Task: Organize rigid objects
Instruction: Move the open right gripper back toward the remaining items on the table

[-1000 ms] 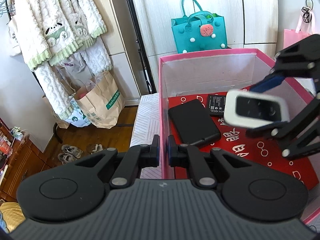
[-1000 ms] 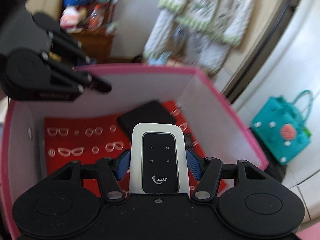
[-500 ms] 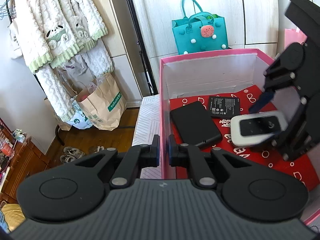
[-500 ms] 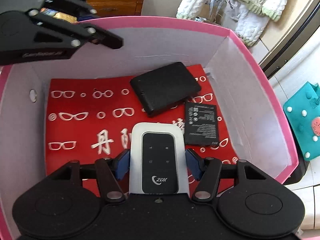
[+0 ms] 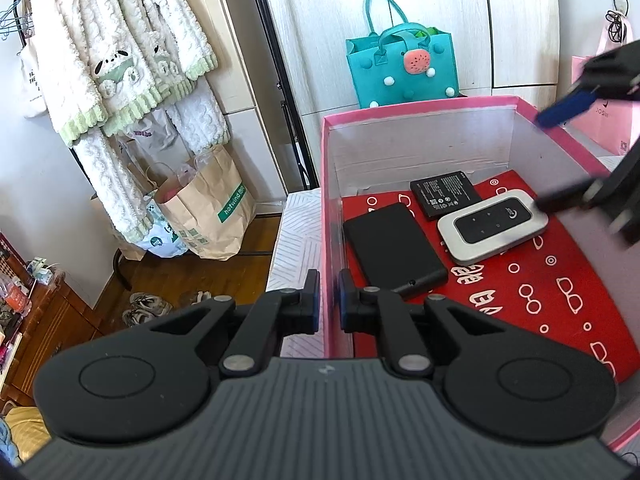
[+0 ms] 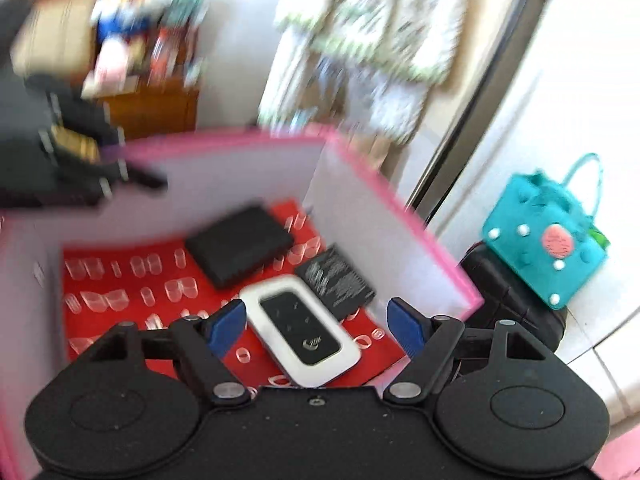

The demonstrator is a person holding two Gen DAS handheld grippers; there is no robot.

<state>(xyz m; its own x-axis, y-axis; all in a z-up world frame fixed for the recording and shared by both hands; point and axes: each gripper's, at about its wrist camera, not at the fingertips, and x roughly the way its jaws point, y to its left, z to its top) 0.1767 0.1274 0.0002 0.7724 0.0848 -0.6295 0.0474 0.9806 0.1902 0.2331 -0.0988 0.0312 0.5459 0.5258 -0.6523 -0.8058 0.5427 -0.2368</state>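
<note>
A pink box [image 5: 420, 106] with a red patterned floor holds a black hard drive [image 5: 394, 250], a black battery [image 5: 444, 194] and a white pocket router [image 5: 492, 226] with a black face. My left gripper [image 5: 329, 306] is shut on the box's near left wall. My right gripper [image 6: 316, 316] hovers above the router [image 6: 304, 330] with its blue pads spread wide, jaws opening, touching nothing. The router lies flat on the floor next to the battery [image 6: 336, 280]. In the left wrist view the right gripper [image 5: 560, 156] is at the box's right side, blurred.
A teal bag [image 5: 400, 68] stands behind the box against white wardrobe doors. A brown paper bag [image 5: 208, 212] and white fleece garments [image 5: 120, 52] on a rack are to the left. A pink bag [image 5: 608, 120] is at the right, a wooden cabinet [image 5: 36, 320] at the lower left.
The right gripper brought the router down into the box, let go of it and drew back upward with its jaws spreading. The router now rests on the floor. The left gripper kept still.
</note>
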